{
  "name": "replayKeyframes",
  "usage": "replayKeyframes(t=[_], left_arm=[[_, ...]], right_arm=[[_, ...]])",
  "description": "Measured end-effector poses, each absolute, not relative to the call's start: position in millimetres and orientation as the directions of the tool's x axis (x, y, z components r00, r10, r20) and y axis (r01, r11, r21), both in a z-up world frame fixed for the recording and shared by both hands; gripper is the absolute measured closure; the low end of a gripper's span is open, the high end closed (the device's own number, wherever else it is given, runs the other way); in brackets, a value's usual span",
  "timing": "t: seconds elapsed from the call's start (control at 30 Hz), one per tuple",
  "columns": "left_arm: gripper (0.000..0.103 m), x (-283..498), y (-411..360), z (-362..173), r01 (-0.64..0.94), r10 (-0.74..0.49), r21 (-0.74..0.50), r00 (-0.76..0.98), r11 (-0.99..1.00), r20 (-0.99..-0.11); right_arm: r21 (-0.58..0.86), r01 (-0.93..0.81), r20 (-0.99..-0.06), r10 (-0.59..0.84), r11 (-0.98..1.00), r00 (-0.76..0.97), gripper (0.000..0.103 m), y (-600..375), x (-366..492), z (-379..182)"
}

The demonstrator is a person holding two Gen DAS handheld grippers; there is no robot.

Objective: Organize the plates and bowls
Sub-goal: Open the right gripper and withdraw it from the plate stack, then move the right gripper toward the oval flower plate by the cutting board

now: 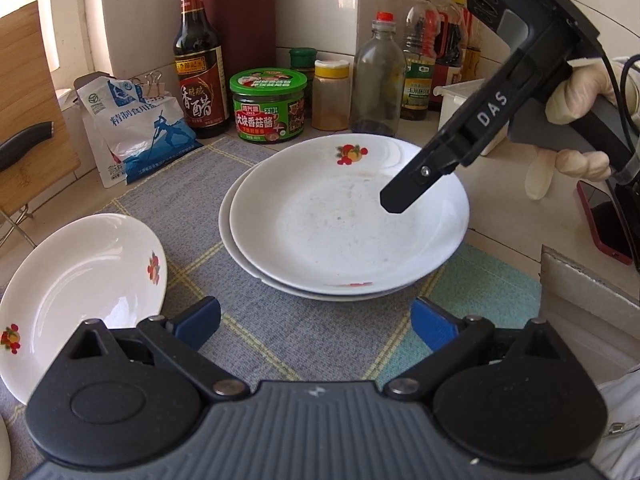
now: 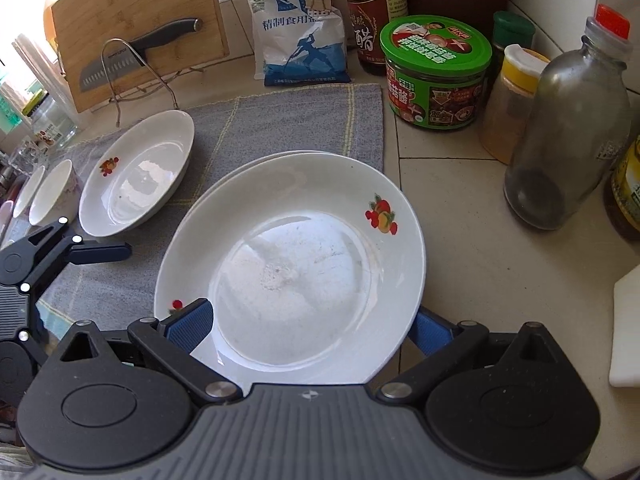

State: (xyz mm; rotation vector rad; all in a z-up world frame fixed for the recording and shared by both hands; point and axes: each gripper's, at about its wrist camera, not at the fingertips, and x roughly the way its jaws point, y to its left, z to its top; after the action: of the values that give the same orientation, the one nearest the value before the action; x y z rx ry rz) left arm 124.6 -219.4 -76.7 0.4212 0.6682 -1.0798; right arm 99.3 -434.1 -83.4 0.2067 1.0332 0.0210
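Between the right gripper's [image 2: 308, 326] spread blue fingers [image 2: 192, 326] sits the near rim of the top plate [image 2: 292, 272], one finger over the rim on the left, the other below it on the right; whether the pads touch the plate I cannot tell. That plate rests on a second plate [image 1: 240, 256], whose edge shows as a thin crescent on the far-left side. Ahead of the stack lies bare grey mat [image 2: 280, 120], then a salt bag [image 2: 300, 36] and a green jar [image 2: 436, 72]; to the right, open tile [image 2: 480, 240] runs to a glass bottle [image 2: 568, 140]. Left of the stack a third plate [image 2: 136, 172] lies on the mat, and beyond it two bowls [image 2: 52, 192] (partly cut off). The left gripper [image 1: 316, 326] hovers low over the mat just short of the stack, fingers wide apart and holding nothing, with the third plate close on its left. From its view the right tool slants down over the top plate, gripped by a gloved hand [image 1: 576, 120].
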Motion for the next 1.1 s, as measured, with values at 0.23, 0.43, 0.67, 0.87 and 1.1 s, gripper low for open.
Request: replayKeyframes(t=[0.23,0.43,0.67,0.87,1.1], left_arm=[[0.002,111,-194,-71,0.875,-0.663,-0.018,0.354,0.484,-0.659],[0.002,108,-165,-68,0.777,-0.608,-0.033,0.464,0.628,-0.645],[0.002,114,-138,-78,0.619,-0.489,-0.069,0.542,0.783,-0.683],[0.002,105,-127,-77,0.506,-0.383,-0.033,0.608,0.862,-0.696],[0.002,102,-124,-75,0.398,-0.257,0.036,0.657,0.917,-0.709]], right_arm=[[0.114,0.075,-0.819,0.051,0.991,0.571,0.000,-413,81,-72],[0.105,0.074,-0.745,0.029,0.992,0.666,0.000,-382,67,-55],[0.086,0.017,-0.700,0.048,0.996,0.712,0.000,-349,76,-54],[0.017,-0.133,-0.696,0.107,0.991,0.710,0.000,-331,96,-56],[0.032,-0.285,-0.696,0.226,0.958,0.682,0.000,-321,116,-57]])
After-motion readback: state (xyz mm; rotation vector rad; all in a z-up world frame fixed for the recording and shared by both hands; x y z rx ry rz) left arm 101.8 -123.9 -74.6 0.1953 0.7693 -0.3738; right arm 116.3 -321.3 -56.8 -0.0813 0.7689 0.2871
